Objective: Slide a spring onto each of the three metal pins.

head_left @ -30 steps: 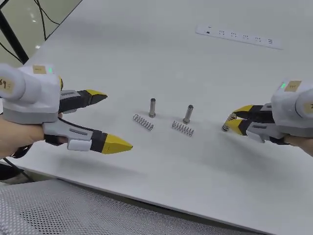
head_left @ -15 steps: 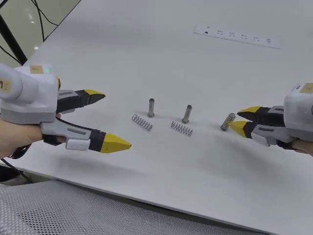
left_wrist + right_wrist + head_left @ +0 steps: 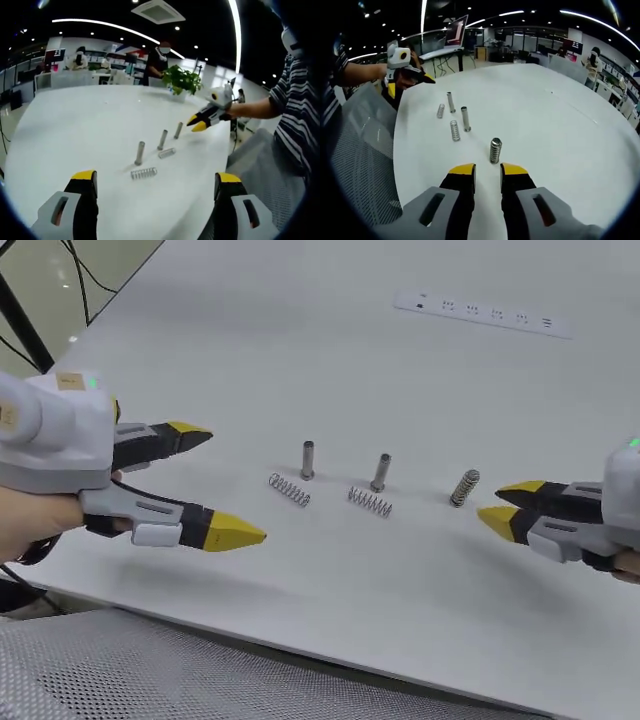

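Right gripper (image 3: 492, 502) jaws slightly parted, empty, held level, tips near sprung pin (image 3: 464, 487). Left gripper (image 3: 236, 484) spread wide, empty, hovering left of bare pins (image 3: 307, 460) (image 3: 381, 472). Loose springs (image 3: 289, 489) (image 3: 370, 502) lie just beside them. White table (image 3: 400, 370) open around; front edge close; power strip (image 3: 485, 315) far back.

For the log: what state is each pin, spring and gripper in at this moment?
Left gripper: open wide, empty.
Right gripper: open narrowly, empty, tips just short of the third spring.
Left pin: upright, bare.
Middle pin: upright, bare.
Third pin: upright, sleeved by a spring.
Third spring: seated on the third pin.
Left spring: lying flat by the left pin.
Middle spring: lying flat by the middle pin.
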